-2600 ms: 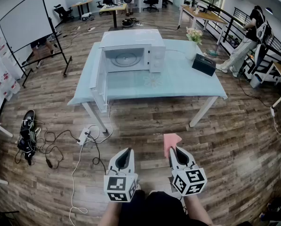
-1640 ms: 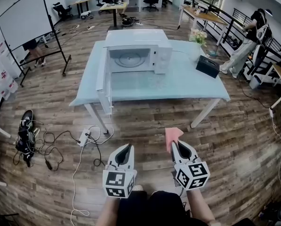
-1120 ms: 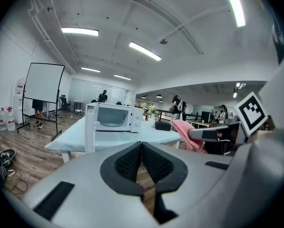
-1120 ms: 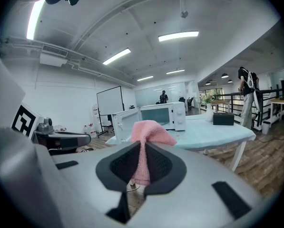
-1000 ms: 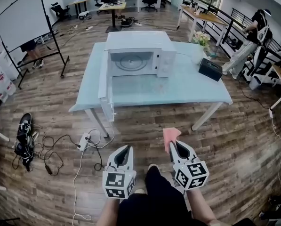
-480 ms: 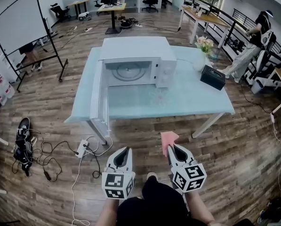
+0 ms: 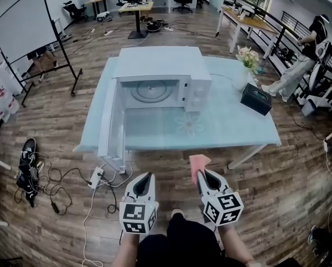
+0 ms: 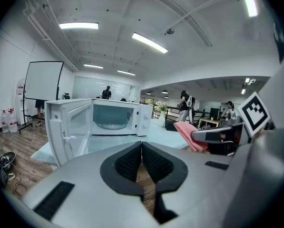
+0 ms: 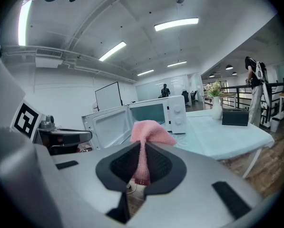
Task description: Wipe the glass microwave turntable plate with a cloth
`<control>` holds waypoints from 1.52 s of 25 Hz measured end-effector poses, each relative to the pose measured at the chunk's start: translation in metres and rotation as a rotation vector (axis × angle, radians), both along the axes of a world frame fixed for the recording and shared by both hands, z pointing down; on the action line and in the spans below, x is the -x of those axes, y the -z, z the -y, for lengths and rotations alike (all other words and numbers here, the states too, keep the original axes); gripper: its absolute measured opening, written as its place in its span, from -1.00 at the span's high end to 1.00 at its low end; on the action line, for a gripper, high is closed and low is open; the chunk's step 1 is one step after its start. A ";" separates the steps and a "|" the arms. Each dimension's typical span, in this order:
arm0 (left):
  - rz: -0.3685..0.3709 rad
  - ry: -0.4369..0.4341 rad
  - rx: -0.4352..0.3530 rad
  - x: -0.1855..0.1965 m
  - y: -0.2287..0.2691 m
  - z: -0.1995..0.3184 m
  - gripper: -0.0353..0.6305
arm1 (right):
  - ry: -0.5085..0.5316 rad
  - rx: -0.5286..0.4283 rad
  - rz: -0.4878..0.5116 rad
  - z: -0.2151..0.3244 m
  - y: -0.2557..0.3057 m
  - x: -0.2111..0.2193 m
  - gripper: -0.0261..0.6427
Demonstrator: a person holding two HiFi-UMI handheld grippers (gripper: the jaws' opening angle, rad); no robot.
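Judging by its look, the glass turntable plate (image 7: 153, 90) will be fairly heavy, rigid, smooth enough to slip, and liable to chip or shatter. It is best taken by its rim, or steadied where it sits while the cloth works over its face. It lies flat on the floor of the open microwave (image 7: 194, 65), which stands on the pale blue table (image 7: 238, 128) with its door (image 7: 111, 124) swung out to the left. The plate shows as a clear disc with faint rings; whether it is dirty cannot be told from here. The pink cloth (image 9: 150, 131), soft and light, is pinched between the closed jaws of the right gripper (image 7: 204, 177), its loose end flopping over the tips. The left gripper (image 8: 142, 145) has its jaws pressed together on nothing. Both hang over the wooden floor, well short of the table.
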State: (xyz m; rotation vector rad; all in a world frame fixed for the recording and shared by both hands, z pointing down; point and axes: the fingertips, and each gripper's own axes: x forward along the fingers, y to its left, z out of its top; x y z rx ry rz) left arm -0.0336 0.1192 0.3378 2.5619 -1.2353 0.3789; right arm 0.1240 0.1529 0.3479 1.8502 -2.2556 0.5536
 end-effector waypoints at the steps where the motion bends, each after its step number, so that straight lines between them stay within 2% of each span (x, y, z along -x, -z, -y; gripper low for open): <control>1: 0.002 0.003 0.000 -0.003 0.000 0.004 0.88 | 0.006 0.001 0.002 0.005 -0.001 -0.003 0.89; 10: 0.017 0.044 -0.001 -0.038 -0.008 0.039 0.88 | 0.070 0.009 0.011 0.045 -0.012 -0.031 0.89; 19: 0.012 0.076 -0.013 -0.063 -0.012 0.051 0.88 | 0.097 0.011 0.018 0.060 -0.023 -0.055 0.89; 30: 0.022 0.107 -0.003 -0.058 -0.015 0.056 0.88 | 0.139 0.041 0.034 0.067 -0.034 -0.046 0.89; 38: 0.012 0.119 -0.008 -0.059 -0.016 0.089 0.88 | 0.159 0.050 0.039 0.101 -0.040 -0.040 0.89</control>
